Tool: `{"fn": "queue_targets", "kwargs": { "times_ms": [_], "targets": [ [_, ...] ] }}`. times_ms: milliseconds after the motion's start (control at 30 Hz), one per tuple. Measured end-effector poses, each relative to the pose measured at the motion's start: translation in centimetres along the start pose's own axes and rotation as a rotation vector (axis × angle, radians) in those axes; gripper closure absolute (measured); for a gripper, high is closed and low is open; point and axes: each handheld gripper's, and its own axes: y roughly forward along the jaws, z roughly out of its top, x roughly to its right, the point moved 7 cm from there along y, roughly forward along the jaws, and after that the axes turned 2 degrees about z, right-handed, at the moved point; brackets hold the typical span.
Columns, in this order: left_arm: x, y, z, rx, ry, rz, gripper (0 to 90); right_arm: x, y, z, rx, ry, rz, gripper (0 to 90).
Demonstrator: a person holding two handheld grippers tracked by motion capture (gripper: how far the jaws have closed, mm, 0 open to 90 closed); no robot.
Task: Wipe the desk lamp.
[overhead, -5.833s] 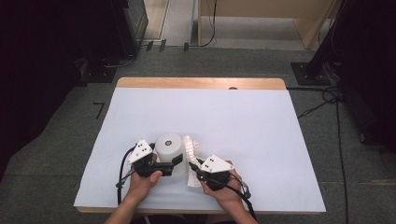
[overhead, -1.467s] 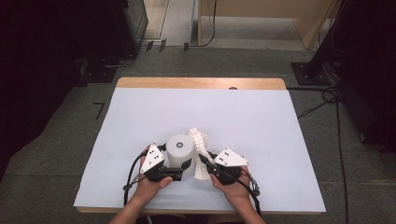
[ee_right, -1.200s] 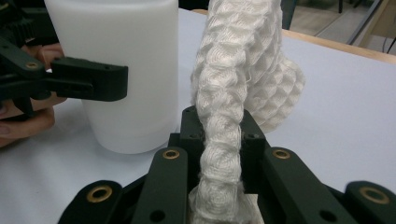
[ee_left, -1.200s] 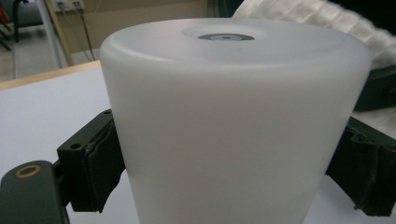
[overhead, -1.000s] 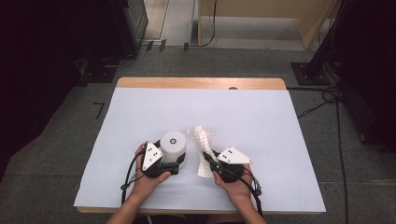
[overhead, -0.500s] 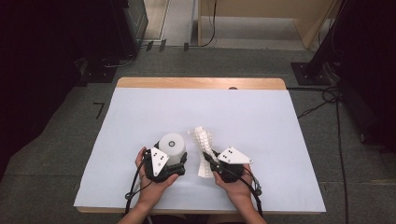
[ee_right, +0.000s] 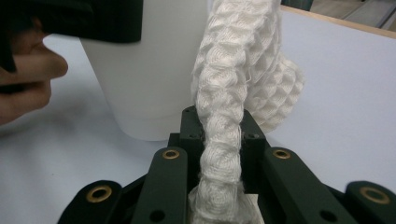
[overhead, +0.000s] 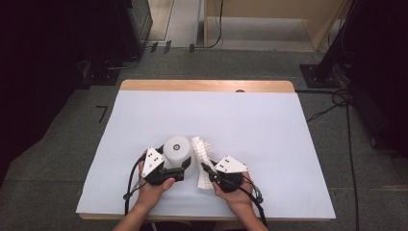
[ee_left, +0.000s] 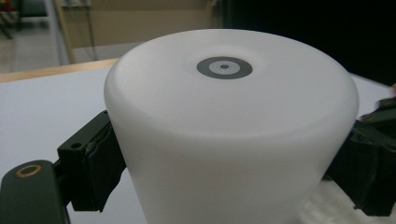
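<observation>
Basically white upturned cup (overhead: 177, 153) w/ grey ringed base (left claw (overhead: 184, 169) gripping).

Left gripper view: the white cup (ee_left: 231, 130), standing upside down, is cut off by the bottom edge, so its rim on the table (ee_left: 42, 107) cannot be seen. The cup's near surface is blurred. The right-hand pad passes out at the frame's right edge.

Right gripper view: the waffle-weave cloth (ee_right: 233, 102) runs off the top and bottom edges; both ends are out of sight. The cup's upper part is cut off by the top edge.

High view: the cloth's weave is too small to make out.
</observation>
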Motion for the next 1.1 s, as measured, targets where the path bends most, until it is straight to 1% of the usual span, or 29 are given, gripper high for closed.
{"fn": "queue_targets", "kwargs": {
  "times_ms": [67, 167, 300, 333, 433, 500, 567, 667, 767, 833, 900, 967, 1100],
  "targets": [
    [0.2, -0.1, 0.1, 0.003, 0.007, -0.017, 8.8, -0.3, 0.1, 0.0, -0.002, -0.005, 0.002, 77.8],
    [0.5, 0.0, 0.0, -0.003, 0.001, -0.048, 8.8, -0.5, 0.0, 0.2, 0.001, -0.012, 0.007, 77.9],
    [1.2, 0.3, -0.4, -0.022, 0.022, -0.069, 8.8, -0.4, -0.7, 1.0, 0.039, -0.019, -0.001, 77.9],
    [1.3, 0.4, -0.4, -0.027, 0.027, -0.073, 8.8, -0.4, -1.1, 1.4, 0.056, -0.021, -0.002, 77.9],
    [1.6, 0.6, -0.7, -0.037, 0.034, -0.085, 8.8, -0.2, -2.0, 2.5, 0.098, -0.035, -0.005, 77.9],
    [1.6, 0.6, -0.6, -0.033, 0.033, -0.088, 8.8, -0.3, -2.3, 2.8, 0.110, -0.036, -0.005, 77.9],
    [1.4, 0.4, -0.4, -0.024, 0.032, -0.086, 8.8, -0.3, -2.3, 2.7, 0.110, -0.041, -0.002, 78.0],
    [0.7, -0.1, 0.2, -0.003, 0.012, -0.081, 8.8, -0.5, -1.5, 1.9, 0.069, -0.038, 0.012, 78.0],
    [0.0, -0.6, 0.9, 0.022, -0.008, -0.079, 8.8, -0.9, -0.6, 1.1, 0.034, -0.046, 0.025, 78.0],
    [-0.3, -0.7, 1.1, 0.029, -0.011, -0.073, 8.8, -1.2, -0.2, 0.6, 0.012, -0.053, 0.037, 78.0],
    [-0.3, -0.6, 0.9, 0.020, -0.010, -0.076, 8.9, -1.3, -0.1, 0.6, 0.006, -0.057, 0.032, 78.0],
    [-0.1, -0.4, 0.6, 0.012, 0.000, -0.074, 8.9, -1.2, -0.2, 0.8, 0.015, -0.060, 0.027, 78.0],
    [0.7, 0.2, -0.1, -0.016, 0.035, -0.083, 8.8, -0.9, -1.1, 1.7, 0.054, -0.054, 0.017, 78.0]
  ]
}}
